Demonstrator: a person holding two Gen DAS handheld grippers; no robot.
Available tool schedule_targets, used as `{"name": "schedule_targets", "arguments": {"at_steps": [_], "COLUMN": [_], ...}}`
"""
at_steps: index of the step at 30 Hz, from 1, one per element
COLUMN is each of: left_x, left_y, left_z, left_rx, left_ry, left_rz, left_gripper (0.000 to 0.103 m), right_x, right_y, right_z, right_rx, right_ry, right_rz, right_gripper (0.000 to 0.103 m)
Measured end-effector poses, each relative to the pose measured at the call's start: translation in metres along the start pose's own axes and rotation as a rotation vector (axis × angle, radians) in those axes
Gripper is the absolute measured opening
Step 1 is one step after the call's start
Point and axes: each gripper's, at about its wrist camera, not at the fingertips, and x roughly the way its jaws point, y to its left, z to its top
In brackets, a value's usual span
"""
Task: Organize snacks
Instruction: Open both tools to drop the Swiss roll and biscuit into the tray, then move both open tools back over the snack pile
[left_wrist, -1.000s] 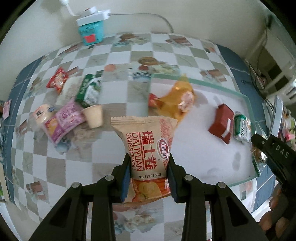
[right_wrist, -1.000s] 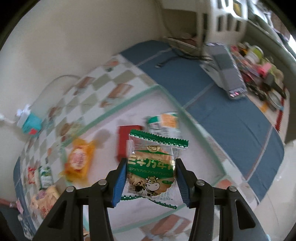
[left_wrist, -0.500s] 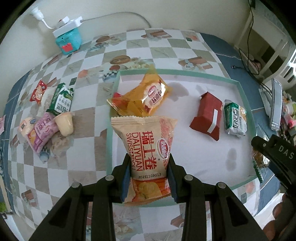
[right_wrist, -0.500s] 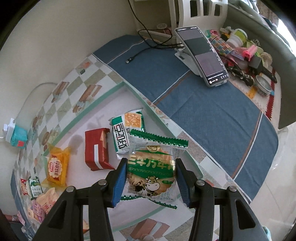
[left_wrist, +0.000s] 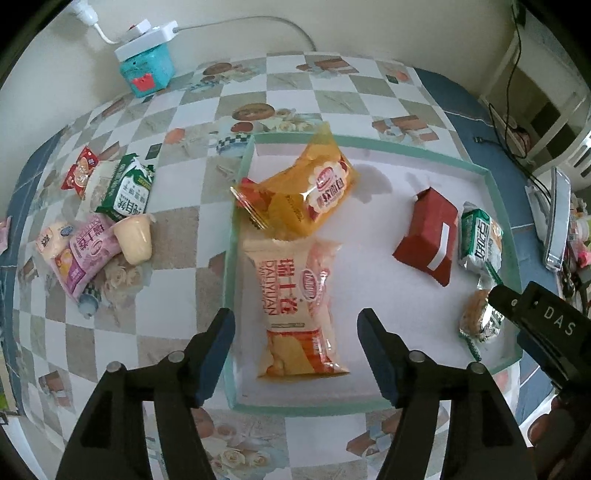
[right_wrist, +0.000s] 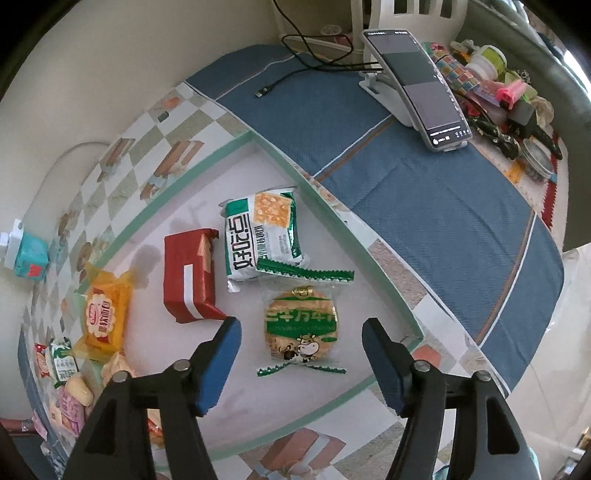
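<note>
Left wrist: Swiss-roll pkt lies in tray.

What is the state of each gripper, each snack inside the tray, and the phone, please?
left gripper: open, jaws just opened, touching nothing
right gripper: open, jaws just opened, touching nothing
Swiss roll pack: released, flat in tray
round cookie pack: released, flat in tray
orange pack: sealed, leaning on tray rim
red pack: lying flat
green cracker pack: sealed, flat
phone: propped on stand, screen lit
</note>
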Motion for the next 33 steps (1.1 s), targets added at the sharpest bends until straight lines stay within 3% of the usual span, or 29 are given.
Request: {"name": "schedule_targets", "arguments": {"at_steps": [6, 10, 21, 33], "left_x": [-0.004, -0.010, -0.018, -0.023], "left_y": [0.013, 0.028, 0.096, 0.203], "left_z": [0.003, 0.006, 0.010, -0.008], "left_rx": [-0.054, -0.108, -0.341, -0.564], "left_ry": [-0.023, -0.050, -0.079, -0.048], "left_rz": [0.032, 0.050, 0.082, 0.245], "left_gripper": [0.081, 0.088, 0.092, 0.093], "right_x": [0.003, -0.003, -0.012, -0.016], "right_y": [0.009, 0.018, 0.063, 0.117], "right_z": [-0.001, -0.004, -0.023, -0.059], "right_rx": [-0.037, -0.071, -0.219, -0.375], "right_ry": [0.005, -0.016, -0.066, -0.078], "right_rz": [0.005, 0.064, 0.067, 0.054], "right_gripper": [0.087, 0.103, 0.103, 0.103]}}
